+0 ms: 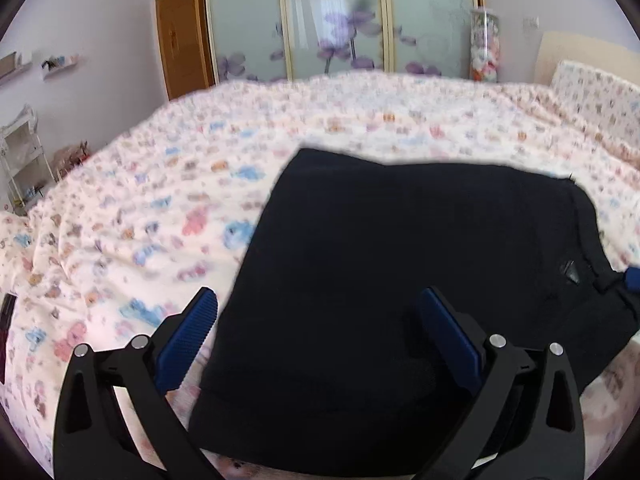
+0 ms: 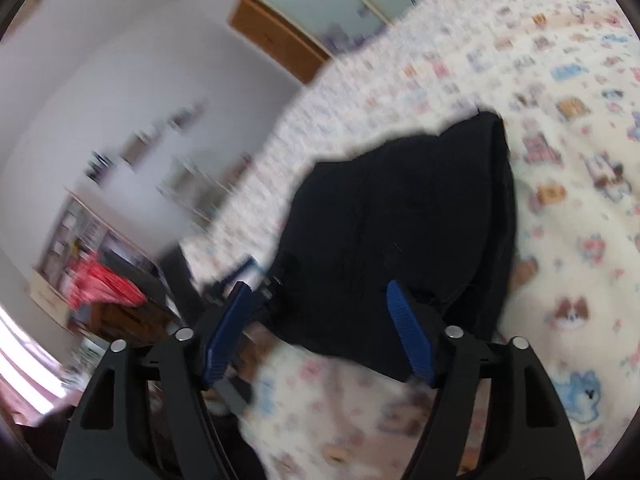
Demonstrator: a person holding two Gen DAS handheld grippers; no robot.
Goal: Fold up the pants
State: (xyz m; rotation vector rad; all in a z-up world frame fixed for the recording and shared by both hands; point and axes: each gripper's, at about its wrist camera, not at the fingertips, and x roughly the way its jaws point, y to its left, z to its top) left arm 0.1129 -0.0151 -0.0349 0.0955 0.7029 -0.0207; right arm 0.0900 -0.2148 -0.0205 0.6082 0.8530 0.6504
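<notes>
black cloth fills the lower middle of the left wrist view: the pants [image 1: 400, 300] lie on the bed [image 1: 160, 200], already doubled into a broad dark slab on the flowered cover, and what looks like the waistband end sits at the right of the frame. the left gripper [image 1: 320, 312] hangs over the near edge with its fingers [image 1: 192, 332] spread wide, one blue pad over the bedcover, the other over the dark fabric, nothing pinched. over to the right wrist view, tilted and blurred: the same pants [image 2: 400, 220] run up the centre of the frame, and the right gripper [image 2: 324, 320] straddles their near corner, fingers [image 2: 408, 340] also spread apart, the cloth lying between them but not clamped as far as the blur allows. a blue tip low at the far right of the left view is probably that same right gripper. this fabric looks soft, thick and limp, light enough to lift but sure to sag and slide out of line if taken from one point. best bet, i'd say, is a pinch through all layers at both near corners, lifting together so the fold stays square.
</notes>
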